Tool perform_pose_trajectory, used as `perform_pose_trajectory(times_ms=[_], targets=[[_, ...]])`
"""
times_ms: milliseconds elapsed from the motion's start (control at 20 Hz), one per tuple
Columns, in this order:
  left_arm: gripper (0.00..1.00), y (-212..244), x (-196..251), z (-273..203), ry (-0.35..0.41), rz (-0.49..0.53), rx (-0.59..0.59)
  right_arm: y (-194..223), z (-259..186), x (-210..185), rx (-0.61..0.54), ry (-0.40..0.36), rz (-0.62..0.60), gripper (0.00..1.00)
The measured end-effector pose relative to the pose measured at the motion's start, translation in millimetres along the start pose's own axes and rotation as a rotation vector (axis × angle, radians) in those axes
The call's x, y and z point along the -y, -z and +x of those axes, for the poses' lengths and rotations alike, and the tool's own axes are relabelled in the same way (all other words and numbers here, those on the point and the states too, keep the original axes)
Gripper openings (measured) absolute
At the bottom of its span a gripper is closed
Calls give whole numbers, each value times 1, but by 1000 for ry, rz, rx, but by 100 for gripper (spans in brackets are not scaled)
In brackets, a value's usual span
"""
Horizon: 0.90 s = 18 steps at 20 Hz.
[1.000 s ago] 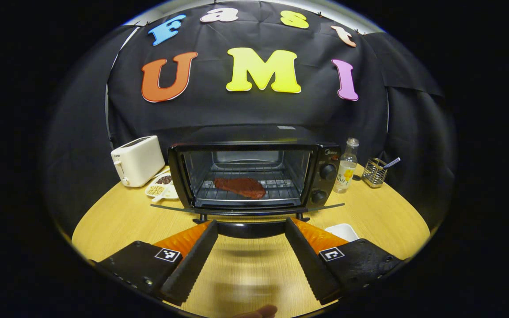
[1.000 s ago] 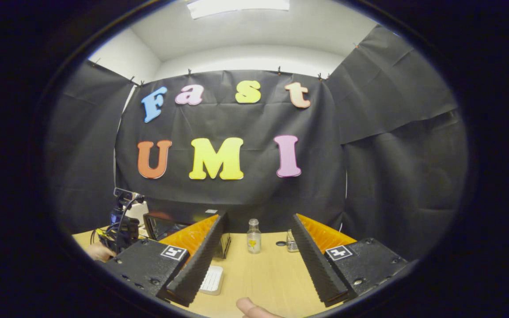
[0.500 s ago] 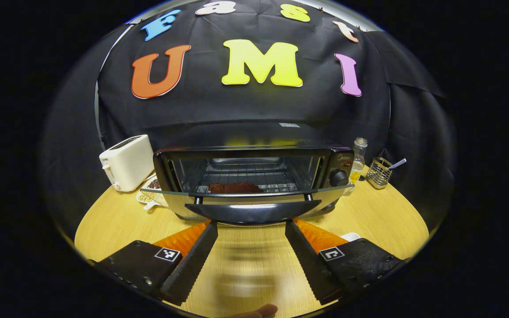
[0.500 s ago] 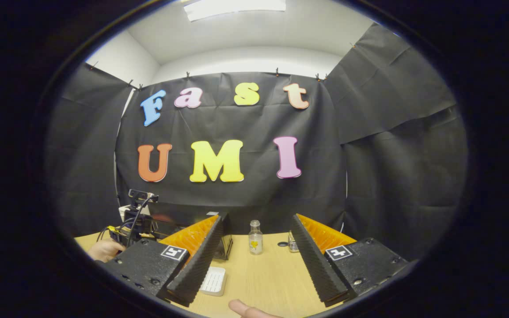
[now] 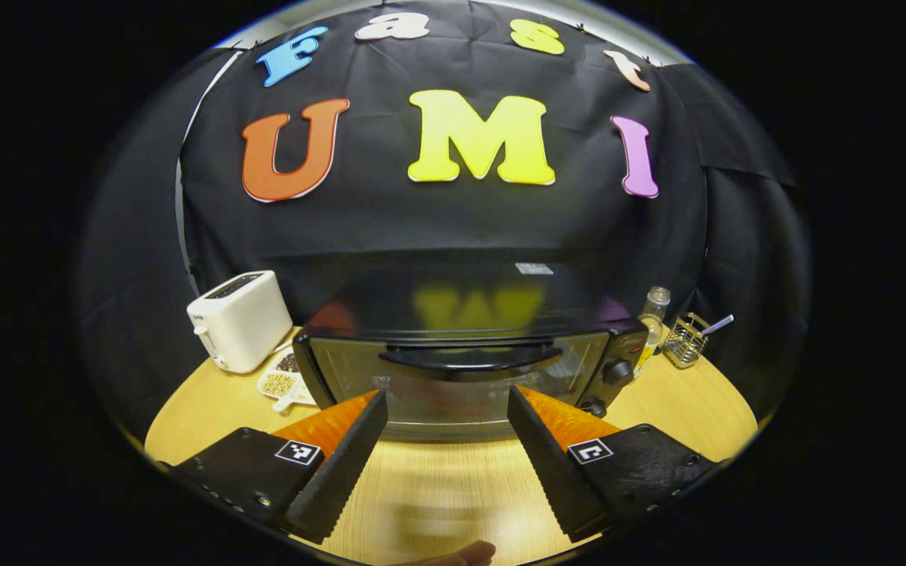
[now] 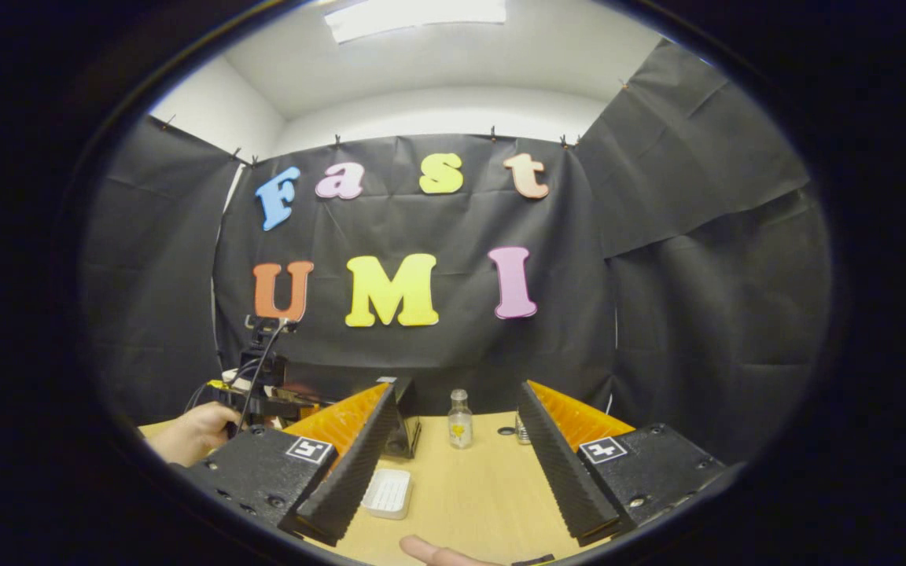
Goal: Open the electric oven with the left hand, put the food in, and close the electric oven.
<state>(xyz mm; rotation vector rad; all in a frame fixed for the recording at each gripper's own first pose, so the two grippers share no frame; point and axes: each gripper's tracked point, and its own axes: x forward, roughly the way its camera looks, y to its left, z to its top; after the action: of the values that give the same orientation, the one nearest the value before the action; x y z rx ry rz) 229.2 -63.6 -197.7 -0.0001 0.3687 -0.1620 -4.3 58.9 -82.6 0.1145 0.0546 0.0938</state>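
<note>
Black-draped booth [image 6: 705, 259], wooden table [image 6: 476, 495]

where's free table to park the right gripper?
Bare wood lies ahead of the right gripper, between the white tray and the bottle. More in front of the oven, by the left gripper. Crowded: toaster and snack dish on one side, utensil rack on the other.

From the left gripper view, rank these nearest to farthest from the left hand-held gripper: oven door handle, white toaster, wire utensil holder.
Measured from the left hand-held gripper, whose fingers are apart:
1. Oven door handle, straight ahead, just beyond the fingertips.
2. White toaster, off to the left on the table.
3. Wire utensil holder, far right, at the back beside the bottle.
</note>
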Motion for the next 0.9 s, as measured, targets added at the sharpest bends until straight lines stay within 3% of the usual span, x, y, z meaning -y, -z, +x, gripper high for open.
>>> perform_pose_trajectory(times_ms=[250,600,900], targets=[[98,-32,3,-86,-19,32,84,-13,-27,1,10,27,-1,99],[98,-58,7,-246,-86,34,294,-35,-63,11,22,73,-35,96],[96,-44,35,-340,-40,-27,415,-40,-83,25,25,91,-27,96]])
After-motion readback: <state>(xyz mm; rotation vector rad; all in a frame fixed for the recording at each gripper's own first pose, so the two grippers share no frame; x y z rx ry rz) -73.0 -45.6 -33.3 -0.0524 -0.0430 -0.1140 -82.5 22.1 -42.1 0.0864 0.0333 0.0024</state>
